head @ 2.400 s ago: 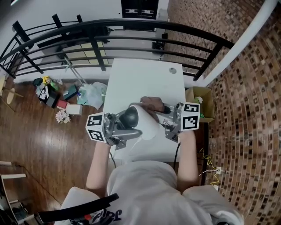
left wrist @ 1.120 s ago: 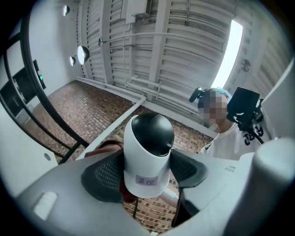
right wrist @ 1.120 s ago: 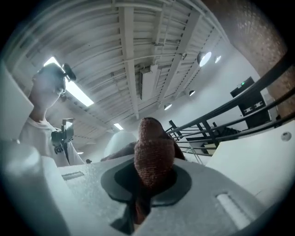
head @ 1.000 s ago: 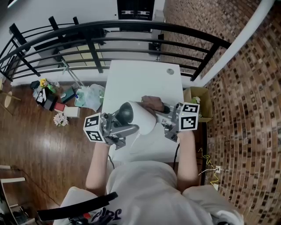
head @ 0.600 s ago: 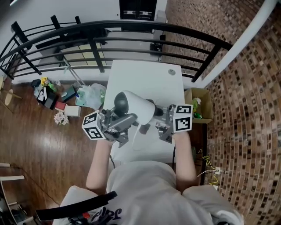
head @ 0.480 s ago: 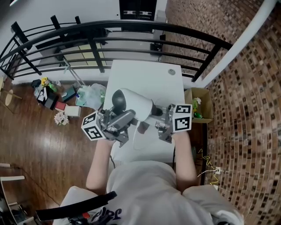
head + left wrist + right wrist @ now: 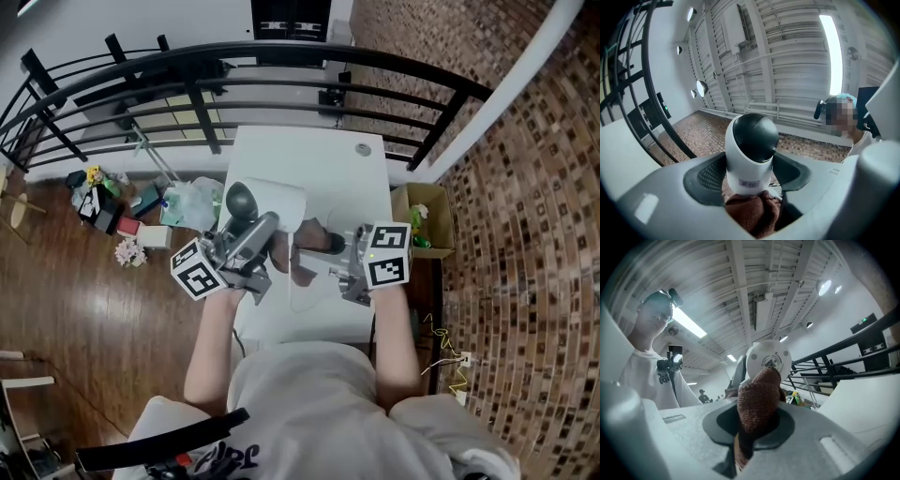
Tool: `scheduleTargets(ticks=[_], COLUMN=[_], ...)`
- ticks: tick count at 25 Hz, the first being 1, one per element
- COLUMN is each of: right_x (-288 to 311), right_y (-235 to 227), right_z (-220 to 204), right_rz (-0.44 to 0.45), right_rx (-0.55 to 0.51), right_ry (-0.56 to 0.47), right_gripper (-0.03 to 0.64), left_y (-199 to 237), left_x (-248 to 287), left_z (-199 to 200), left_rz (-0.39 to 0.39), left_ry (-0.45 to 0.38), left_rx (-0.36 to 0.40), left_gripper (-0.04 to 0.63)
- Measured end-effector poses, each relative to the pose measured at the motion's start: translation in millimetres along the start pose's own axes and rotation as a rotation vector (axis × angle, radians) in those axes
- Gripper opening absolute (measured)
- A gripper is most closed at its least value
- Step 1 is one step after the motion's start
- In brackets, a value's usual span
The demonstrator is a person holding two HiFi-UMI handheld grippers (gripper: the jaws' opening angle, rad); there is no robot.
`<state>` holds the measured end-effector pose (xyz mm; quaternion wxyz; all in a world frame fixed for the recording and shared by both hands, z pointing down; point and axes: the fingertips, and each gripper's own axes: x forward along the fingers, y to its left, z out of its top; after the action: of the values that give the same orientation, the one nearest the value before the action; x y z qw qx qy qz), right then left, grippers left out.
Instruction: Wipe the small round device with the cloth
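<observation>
The small round device [image 7: 265,204] is white with a black dome and is held up off the white table [image 7: 323,169], tipped with the dome to the left. My left gripper [image 7: 255,231] is shut on its body; in the left gripper view the device [image 7: 751,154] stands between the pads. My right gripper [image 7: 323,247] is shut on a brown cloth [image 7: 302,249]. In the right gripper view the cloth [image 7: 757,399] sticks up from the jaws and presses against the device's round base [image 7: 769,358]. The cloth [image 7: 753,213] also shows under the device in the left gripper view.
A small round disc [image 7: 363,149] lies at the table's far right corner. A black railing [image 7: 187,84] runs behind the table. A cardboard box [image 7: 429,217] stands right of it, and bags and clutter [image 7: 141,202] lie on the wooden floor to the left.
The left gripper has swung the device up and to the left, turning its dome leftward. The right gripper has moved left with the cloth, from the device's top to its base.
</observation>
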<state>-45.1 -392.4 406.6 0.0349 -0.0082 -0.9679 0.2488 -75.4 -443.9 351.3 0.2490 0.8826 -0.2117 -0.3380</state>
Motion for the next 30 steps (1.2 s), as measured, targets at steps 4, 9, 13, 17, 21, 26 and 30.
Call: scheduleTargets(ticks=[4,9,13,17,21,26,30], right_x=[-14,-61,-70,-31,-4,-36,-60], right_y=[-6,-8,24,53,50,24,-15], right_z=[-5,32,62,45,22,42,39], right_rz=[-0.090,-0.215,-0.167,-0.033,-0.035,-0.202,-0.374], right_rx=[-0.061,-0.139,-0.231,-0.259,-0.254,-0.246,-0.189], right_ry=[0.088,0.002,-0.047,0.038,0.121,0.044,0.016], right_gripper=[0.029,0.029,0.029,0.029,0.029,0.029,0.028], left_y=[1,10,20,26,19,10,7], left_x=[2,-4,-9,-6,-1,-4,-10], left_z=[-7,-9,-10,-18,-32,-43,-58], left_rz=[0.013,0.063,0.123,0.176,0.164,0.143,0.142], left_ry=[0.014,0.025,0.038,0.075,0.128,0.173,0.242], left_rx=[0.005,0.008,0.012,0.040,0.068,0.068,0.081], left_gripper=[0.334,0.334,0.334,0.333,0.333,0.333,0.333])
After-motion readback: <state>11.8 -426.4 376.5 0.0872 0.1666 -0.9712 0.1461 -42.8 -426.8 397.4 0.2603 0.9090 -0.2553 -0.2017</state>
